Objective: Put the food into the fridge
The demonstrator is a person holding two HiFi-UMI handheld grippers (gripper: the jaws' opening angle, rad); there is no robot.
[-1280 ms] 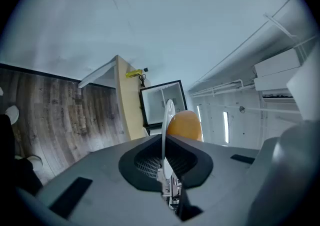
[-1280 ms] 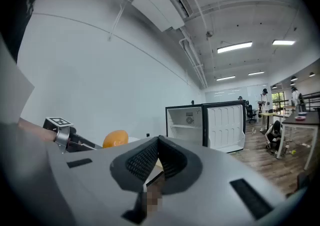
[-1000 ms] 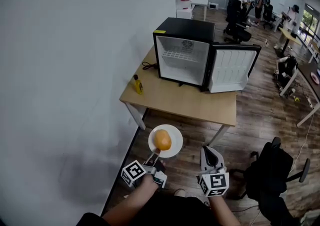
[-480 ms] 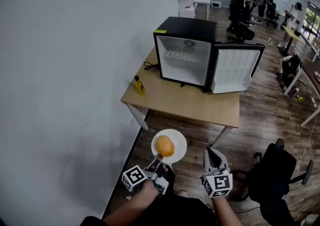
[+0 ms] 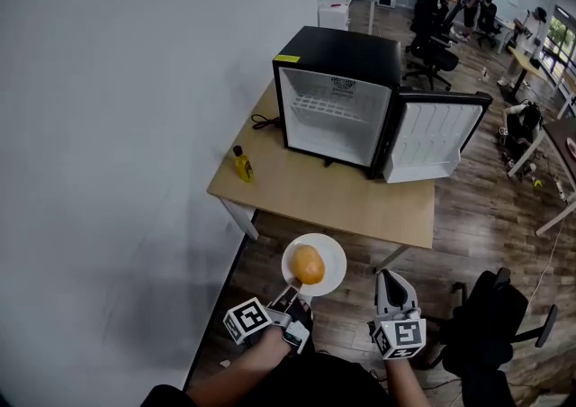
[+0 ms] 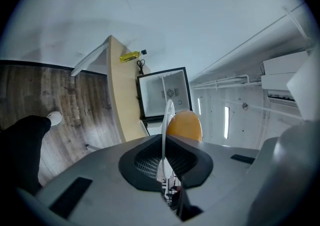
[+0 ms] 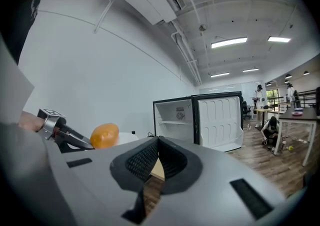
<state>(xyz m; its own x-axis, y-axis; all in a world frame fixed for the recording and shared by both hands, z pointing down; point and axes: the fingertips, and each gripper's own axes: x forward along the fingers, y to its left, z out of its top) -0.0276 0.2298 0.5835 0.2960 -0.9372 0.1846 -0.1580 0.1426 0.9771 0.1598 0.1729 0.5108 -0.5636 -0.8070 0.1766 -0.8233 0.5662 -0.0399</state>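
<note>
A white plate [image 5: 331, 255] carries a round orange piece of food [image 5: 308, 264]. My left gripper [image 5: 290, 293] is shut on the plate's near rim and holds it level in the air, just short of the table's front edge. In the left gripper view the plate [image 6: 165, 115] shows edge-on between the jaws, with the food [image 6: 185, 126] beside it. The black mini fridge [image 5: 337, 58] stands on the wooden table [image 5: 315, 189] with its door [image 5: 434, 140] swung wide open and its white inside bare. My right gripper [image 5: 393, 281] hovers to the plate's right, shut and empty.
A small yellow bottle [image 5: 239, 164] stands at the table's left edge, near the white wall. A black cable [image 5: 264, 120] lies left of the fridge. A black office chair [image 5: 490, 324] stands at the lower right. Desks, chairs and people fill the far room.
The plate with the food has moved a little forward and to the right, closer to the table's front edge. Both grippers have come forward with it, and the left one's grip is unchanged.
</note>
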